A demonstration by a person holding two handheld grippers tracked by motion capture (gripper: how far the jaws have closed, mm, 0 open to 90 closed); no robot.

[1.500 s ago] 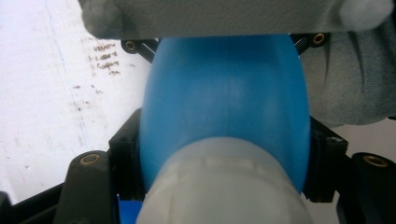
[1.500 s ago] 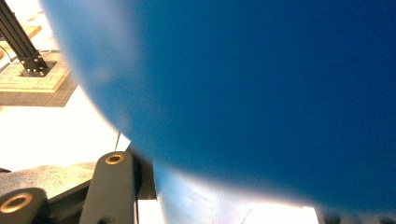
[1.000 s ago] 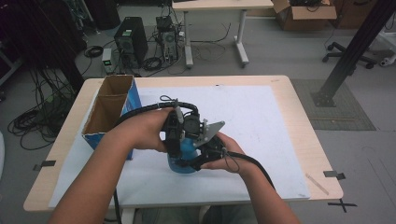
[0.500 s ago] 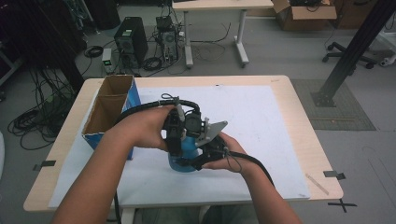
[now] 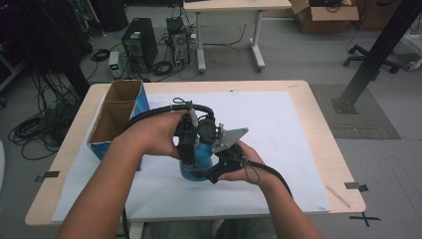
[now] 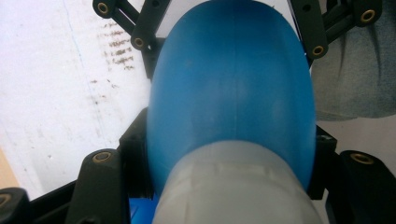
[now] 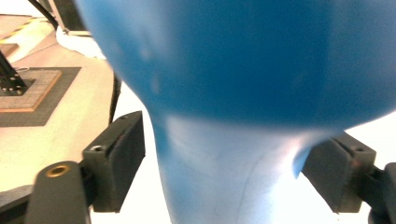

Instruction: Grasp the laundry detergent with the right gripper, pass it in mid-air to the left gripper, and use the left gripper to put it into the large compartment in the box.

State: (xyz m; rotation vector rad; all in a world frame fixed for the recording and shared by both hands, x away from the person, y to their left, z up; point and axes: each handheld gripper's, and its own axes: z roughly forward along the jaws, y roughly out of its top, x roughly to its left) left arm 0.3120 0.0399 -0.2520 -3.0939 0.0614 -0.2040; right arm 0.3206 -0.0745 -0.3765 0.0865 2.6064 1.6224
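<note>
We've got a blue bottle point(image 5: 199, 162) over the white mat point(image 5: 298, 129), smooth and likely slippery, probably light. Left gripper point(image 5: 186, 149) clamps its belly, jaws hugging both sides; right gripper point(image 5: 214, 172) brackets the pale neck point(image 7: 210, 163), jaws apart. That neck looks the surer hold.

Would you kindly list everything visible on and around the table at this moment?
Blue object: one, blue with a pale translucent end, above the white sheet, between both claws.
Cardboard box: one, brown inside, blue outside, open, at the table's left edge.
White sheet: one, white, covering most of the table.
Table: one, light wood.
Computer tower: one, black, on the floor beyond the table.
Second table: one, pale, farther back.
Left claw: black, jaws against the blue object's sides.
Right claw: black, jaws either side of its pale neck, with gaps.
</note>
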